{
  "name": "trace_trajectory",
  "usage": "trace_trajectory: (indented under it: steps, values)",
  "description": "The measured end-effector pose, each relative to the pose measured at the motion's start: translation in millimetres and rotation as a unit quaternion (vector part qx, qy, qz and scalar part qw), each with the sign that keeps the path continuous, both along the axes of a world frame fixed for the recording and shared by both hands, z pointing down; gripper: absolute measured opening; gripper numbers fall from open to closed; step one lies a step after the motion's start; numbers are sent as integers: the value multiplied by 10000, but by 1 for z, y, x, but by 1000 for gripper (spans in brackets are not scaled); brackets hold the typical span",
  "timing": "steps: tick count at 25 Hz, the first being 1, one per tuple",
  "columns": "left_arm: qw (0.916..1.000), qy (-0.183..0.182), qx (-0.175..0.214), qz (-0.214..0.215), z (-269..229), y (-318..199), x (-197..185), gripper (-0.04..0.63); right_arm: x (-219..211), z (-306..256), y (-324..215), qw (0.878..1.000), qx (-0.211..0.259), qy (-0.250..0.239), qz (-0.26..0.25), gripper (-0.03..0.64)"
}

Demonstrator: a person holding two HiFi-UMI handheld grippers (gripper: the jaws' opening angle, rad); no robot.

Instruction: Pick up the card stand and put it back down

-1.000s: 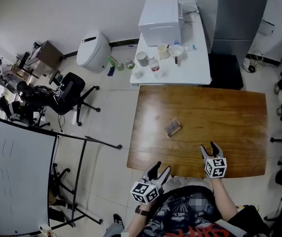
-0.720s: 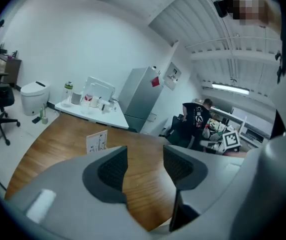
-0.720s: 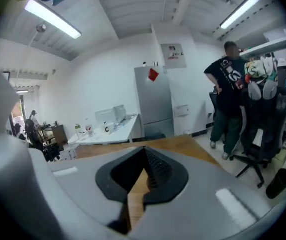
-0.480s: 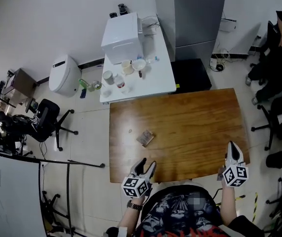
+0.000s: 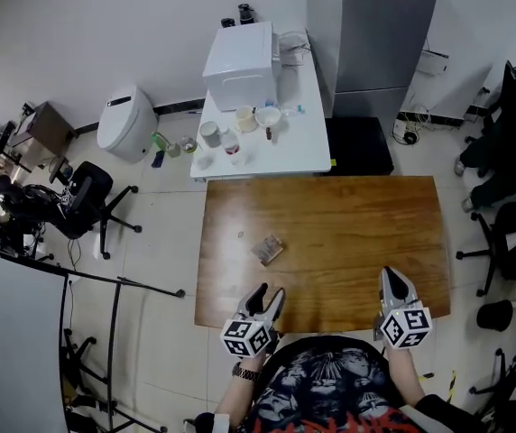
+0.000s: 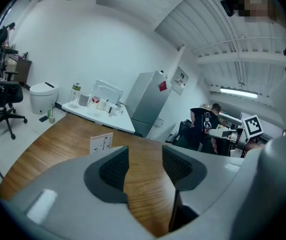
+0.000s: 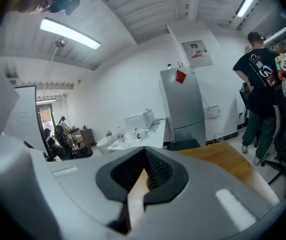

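The left gripper (image 5: 264,297), at the lower centre of the head view, has its jaws standing apart, and in the left gripper view only bare wood shows in the gap between the dark ribbed pads (image 6: 114,168). The right gripper (image 5: 393,279), at the lower right of the head view over the near edge of the table (image 5: 357,228), has its jaws pressed together with nothing held; in the right gripper view the pads meet in a point at mid-frame, and the gripper's own grey body fills the lower half and hides the table below. The card stand (image 5: 267,249) sits on the wood in the left half of the table, above the left gripper in the frame and well apart from both grippers. From above it is a small, pale, tilted rectangle whose print is too small to read. In the left gripper view the same stand (image 6: 101,143) is upright, a white card with faint dark marks, its lower edge cut off by the left jaw. Beyond it a white side table (image 5: 281,156) carries cups and a white box (image 5: 241,55).
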State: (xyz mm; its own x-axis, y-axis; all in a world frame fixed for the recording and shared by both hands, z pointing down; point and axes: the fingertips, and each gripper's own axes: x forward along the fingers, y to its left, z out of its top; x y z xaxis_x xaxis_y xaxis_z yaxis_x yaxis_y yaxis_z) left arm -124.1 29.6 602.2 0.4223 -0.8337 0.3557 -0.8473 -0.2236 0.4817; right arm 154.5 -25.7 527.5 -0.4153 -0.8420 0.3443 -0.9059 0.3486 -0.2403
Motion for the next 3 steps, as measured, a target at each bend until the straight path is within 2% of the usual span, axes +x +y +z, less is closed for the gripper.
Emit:
trace_trajectory:
  steps: [3]
  values:
    - [9998,177,-29,-102,-2,6,0,210,-10,-4,-1,9999,39,-38,-158,-11]
